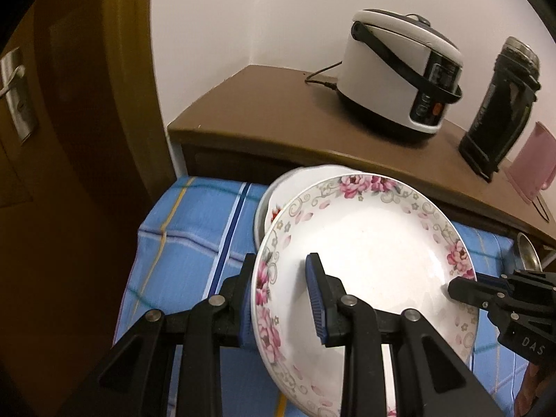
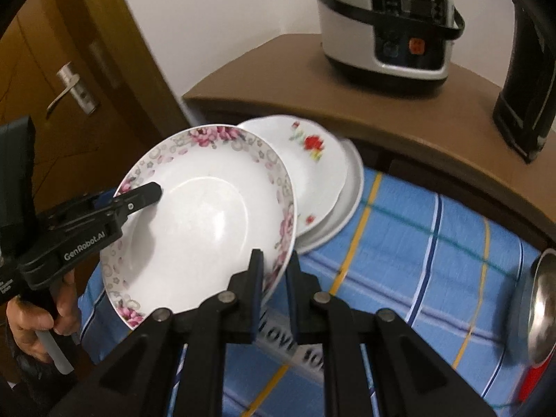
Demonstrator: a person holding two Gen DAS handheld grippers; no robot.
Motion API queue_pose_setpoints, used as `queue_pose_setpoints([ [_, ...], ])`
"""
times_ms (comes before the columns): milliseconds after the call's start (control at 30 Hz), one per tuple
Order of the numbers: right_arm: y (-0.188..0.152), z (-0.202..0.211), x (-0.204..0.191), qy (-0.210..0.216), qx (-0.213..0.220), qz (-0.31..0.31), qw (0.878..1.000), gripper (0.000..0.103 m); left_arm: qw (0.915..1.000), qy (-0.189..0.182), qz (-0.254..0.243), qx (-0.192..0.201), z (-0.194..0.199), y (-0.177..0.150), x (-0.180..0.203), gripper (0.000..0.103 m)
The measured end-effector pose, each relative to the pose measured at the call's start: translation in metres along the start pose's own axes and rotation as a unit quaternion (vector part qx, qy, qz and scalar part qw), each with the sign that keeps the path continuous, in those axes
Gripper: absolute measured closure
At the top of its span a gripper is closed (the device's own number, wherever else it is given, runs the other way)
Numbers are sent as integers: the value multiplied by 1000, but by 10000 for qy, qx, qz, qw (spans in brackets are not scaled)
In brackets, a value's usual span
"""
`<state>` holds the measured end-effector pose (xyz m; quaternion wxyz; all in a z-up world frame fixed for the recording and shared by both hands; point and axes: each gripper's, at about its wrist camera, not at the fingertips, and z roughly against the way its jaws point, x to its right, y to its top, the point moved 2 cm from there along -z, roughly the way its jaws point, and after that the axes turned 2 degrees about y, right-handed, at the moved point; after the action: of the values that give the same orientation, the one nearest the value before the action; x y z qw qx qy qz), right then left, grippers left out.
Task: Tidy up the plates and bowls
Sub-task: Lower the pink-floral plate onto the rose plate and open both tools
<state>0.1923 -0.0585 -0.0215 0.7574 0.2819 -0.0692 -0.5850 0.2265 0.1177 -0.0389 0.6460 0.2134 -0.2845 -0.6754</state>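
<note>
My left gripper (image 1: 281,299) has its jaws clamped on the rim of the pink-flowered plate (image 1: 375,253), one blue pad under the rim and the other pressed on the white inner face. My right gripper (image 2: 274,295) has its jaws closed on the same plate's rim at the opposite edge; in the left wrist view its black finger reaches onto the plate at 3 o'clock. The plate is held tilted above the blue checked cloth (image 1: 194,229), not resting flat on it. Just beyond it, toward 12 o'clock, lies a white plate with a red flower (image 2: 312,166), stacked on a plain pale plate (image 2: 351,187) whose rim shows at its far side; the held plate overlaps both in view, and contact cannot be determined. At 3 o'clock in the right wrist view, a metal bowl (image 2: 542,309) sits at the cloth's edge. Behind the cloth runs a brown bench (image 1: 264,104) carrying a white rice cooker (image 1: 399,69) and a dark flask (image 1: 500,104), with a pink board (image 1: 531,163) at its right end. A wooden door (image 2: 69,80) with a metal handle stands at 9 o'clock.
</note>
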Motion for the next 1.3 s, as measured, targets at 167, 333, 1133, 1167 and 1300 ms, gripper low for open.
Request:
queue_pose_setpoints([
  [167,20,-17,15,-27,52,-136,9999,90,10000,69,29,-55,-25,15,4,72],
  [333,31,-35,29,-38,-7,-206,9998,90,9998,166,22,-147,-45,21,7,72],
  [1133,28,-38,33,-423,213,8,9989,89,9980,548,-308,-13,-62,23,23,72],
  [1167,28,-37,29,-456,209,18,9987,89,9981,547,-299,-16,-62,23,24,72],
  [1300,26,-36,26,-528,203,20,9984,89,9980,545,-327,-41,-62,23,23,72],
])
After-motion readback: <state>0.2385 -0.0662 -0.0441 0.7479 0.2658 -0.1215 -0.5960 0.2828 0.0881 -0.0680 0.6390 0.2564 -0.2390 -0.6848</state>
